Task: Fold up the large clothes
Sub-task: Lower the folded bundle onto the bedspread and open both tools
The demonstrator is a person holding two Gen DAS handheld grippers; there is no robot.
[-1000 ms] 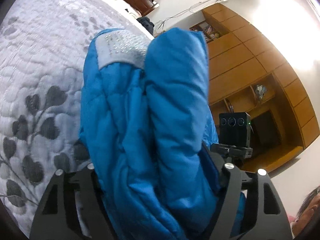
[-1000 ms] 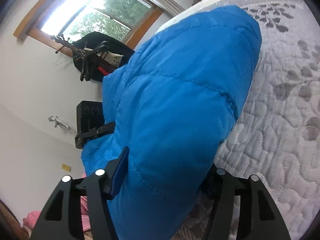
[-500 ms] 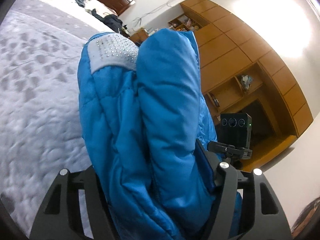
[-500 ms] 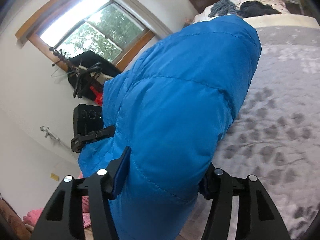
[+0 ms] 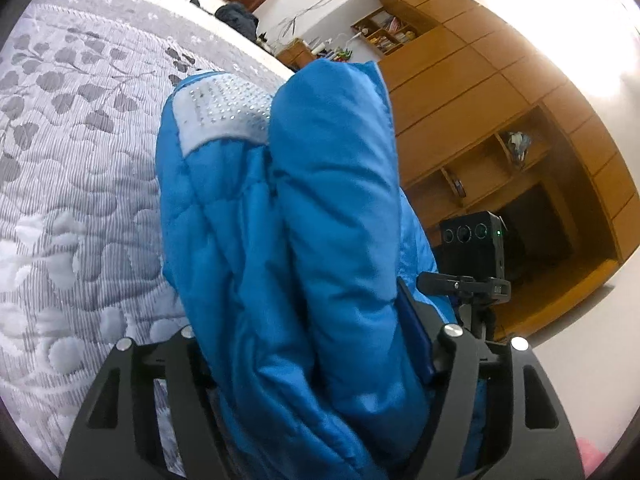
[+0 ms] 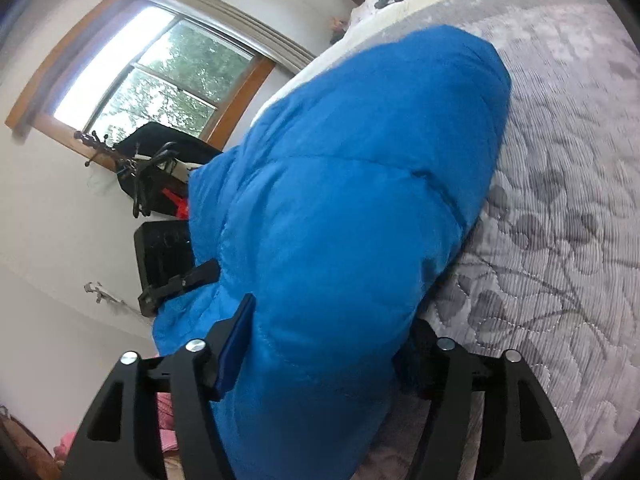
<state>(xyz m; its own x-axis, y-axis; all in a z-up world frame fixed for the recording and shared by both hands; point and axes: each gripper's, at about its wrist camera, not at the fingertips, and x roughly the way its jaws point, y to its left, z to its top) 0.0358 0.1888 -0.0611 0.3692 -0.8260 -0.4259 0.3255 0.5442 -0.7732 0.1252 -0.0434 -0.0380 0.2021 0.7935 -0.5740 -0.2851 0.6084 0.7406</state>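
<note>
**Two grippers clamped on one blue padded jacket above the bed**

Two black grippers each pinch a thick fold of the same blue quilted jacket [image 5: 320, 240]. No brand, label or readable writing shows on the jacket, the grippers or the room's furnishings; the only marking on the garment is a pale grey patch [image 5: 224, 114] studded with small shiny dots, at about 11 o'clock in the left wrist view.

In the left wrist view, the left gripper [image 5: 316, 344] has its jaws pressed against a bulky bunch of the jacket, which rises from between the fingers toward 12 o'clock and fills the middle of the picture. A dark blue finger pad [image 5: 416, 332] presses the fabric at about 4 o'clock. The grey quilted bedspread [image 5: 80, 160] with a leaf pattern spreads from 7 to 11 o'clock, beneath and behind the jacket. A wooden cabinet [image 5: 500, 112] stands at 2 o'clock, and a small black camera device [image 5: 472, 240] on a mount sits at 3 o'clock.

In the right wrist view, the right gripper [image 6: 320, 344] is likewise closed on the jacket, whose puffy bulk extends from the fingers up toward 1 o'clock. The bedspread lies from 2 to 5 o'clock. A window [image 6: 152, 68] is at 10 o'clock.
</note>
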